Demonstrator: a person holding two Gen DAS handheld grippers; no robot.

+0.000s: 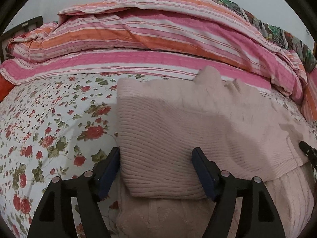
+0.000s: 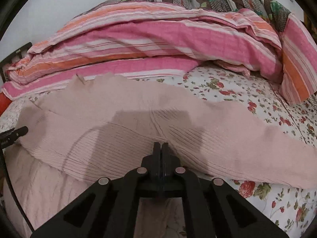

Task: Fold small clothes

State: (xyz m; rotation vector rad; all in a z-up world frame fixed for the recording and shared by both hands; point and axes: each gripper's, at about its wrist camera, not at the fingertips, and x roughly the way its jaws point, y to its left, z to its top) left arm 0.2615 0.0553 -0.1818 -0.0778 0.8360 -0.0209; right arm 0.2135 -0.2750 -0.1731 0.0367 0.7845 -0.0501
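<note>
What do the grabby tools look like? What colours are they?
Each tool is black plastic with two angled arms that have long cut-out slots and round silvery-pink rivets at the joints. The left tool has flat dark blue pads on its fingers. The right tool has the same black frame and rivets. A thin black cable runs along that view's left edge.

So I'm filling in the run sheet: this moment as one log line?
left tongs: open, astride sweater corner | right tongs: shut on sweater edge | sweater: on flowered sheet
</note>
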